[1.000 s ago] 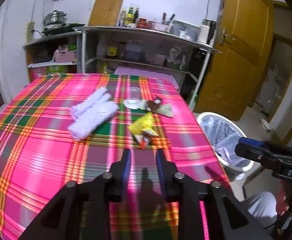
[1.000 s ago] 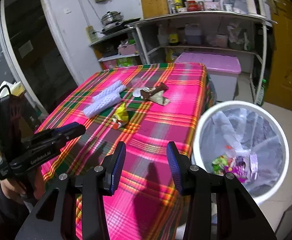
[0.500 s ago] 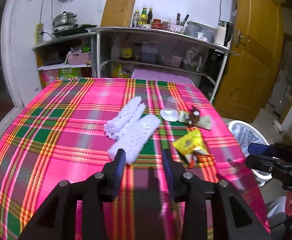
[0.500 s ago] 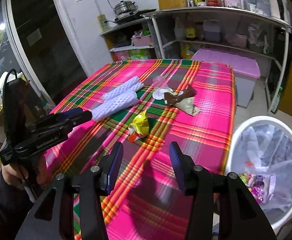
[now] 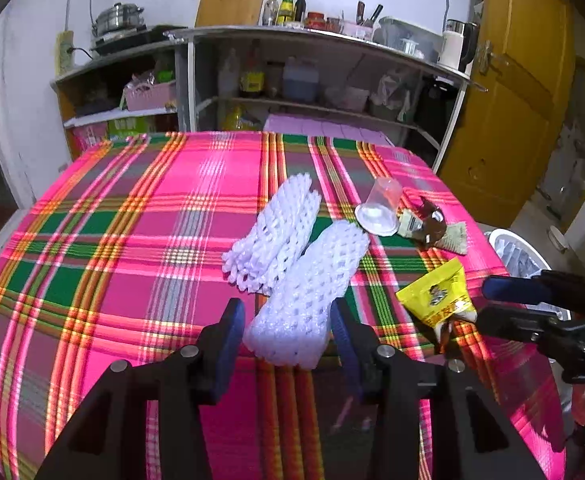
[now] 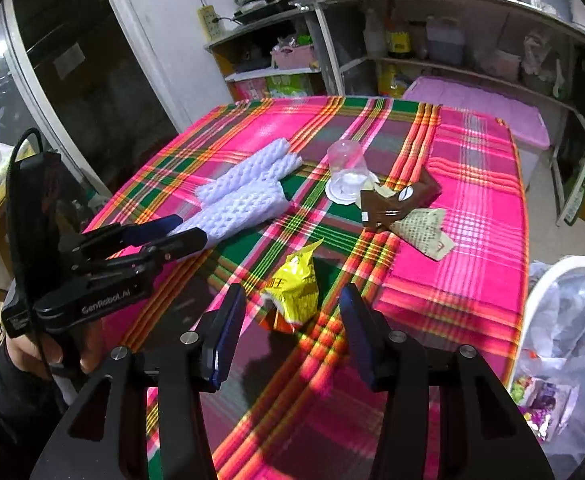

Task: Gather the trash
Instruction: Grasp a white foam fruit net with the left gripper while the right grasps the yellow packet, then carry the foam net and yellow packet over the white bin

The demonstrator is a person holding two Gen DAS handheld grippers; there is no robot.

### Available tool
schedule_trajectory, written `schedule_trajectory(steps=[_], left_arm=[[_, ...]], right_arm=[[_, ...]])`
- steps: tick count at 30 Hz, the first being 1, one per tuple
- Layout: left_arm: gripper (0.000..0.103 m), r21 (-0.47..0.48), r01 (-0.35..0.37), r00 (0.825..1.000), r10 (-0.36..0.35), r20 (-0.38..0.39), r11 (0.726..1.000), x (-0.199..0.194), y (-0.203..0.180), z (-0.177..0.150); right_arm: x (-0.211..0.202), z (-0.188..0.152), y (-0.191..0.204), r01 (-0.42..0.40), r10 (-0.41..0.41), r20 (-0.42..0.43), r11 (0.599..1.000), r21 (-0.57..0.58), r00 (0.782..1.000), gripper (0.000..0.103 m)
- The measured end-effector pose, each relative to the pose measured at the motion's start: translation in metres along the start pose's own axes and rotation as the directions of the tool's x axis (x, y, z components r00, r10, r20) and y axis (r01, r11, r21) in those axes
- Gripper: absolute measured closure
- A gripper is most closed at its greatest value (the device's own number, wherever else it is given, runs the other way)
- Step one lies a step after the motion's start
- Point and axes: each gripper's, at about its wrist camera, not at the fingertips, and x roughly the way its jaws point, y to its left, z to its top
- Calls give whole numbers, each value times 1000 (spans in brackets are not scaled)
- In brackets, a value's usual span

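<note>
Two views came to me. In the left wrist view, my left gripper (image 5: pixel 288 336) sat at the bottom middle, its jaws opening, with the near end of a white foam net (image 5: pixel 312 292) between them, not squeezed. A yellow wrapper (image 5: pixel 438 294) lay to the right on the plaid tablecloth (image 5: pixel 112 240). In the right wrist view, my right gripper (image 6: pixel 292 320) was spread apart low in the middle, the yellow wrapper (image 6: pixel 294 288) between its fingers but not pinched. A white bin (image 6: pixel 548 280) stood at the lower right edge.
</note>
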Motion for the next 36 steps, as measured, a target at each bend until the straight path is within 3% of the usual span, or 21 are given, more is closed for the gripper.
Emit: schedule_trajectory(steps=[5,7,13,15,36], left_arm=[[59,-5,21,999,-21,-35,1000,8,-1,0],[66,-3,21,999,-21,-37,1000,8,-1,0],[76,13,29,1000,-29,-9,1000,-1,-11,-5],[76,8,30,1000,-30,2,1000,-7,-14,-9],[78,-26,104,991,-101,82,994,-73,-62,-42]], right_arm=[[16,2,-2,-9,10,-49,1000,21,999,55],[18,1,0,-15,16,-52,1000,14,999,70],[10,0,1,-21,22,-23,1000,19,999,80],[4,-1,-1,-26,26,-5,999,28,1000,93],[-80,-43,-12,0,-11,124,996,92,992,93]])
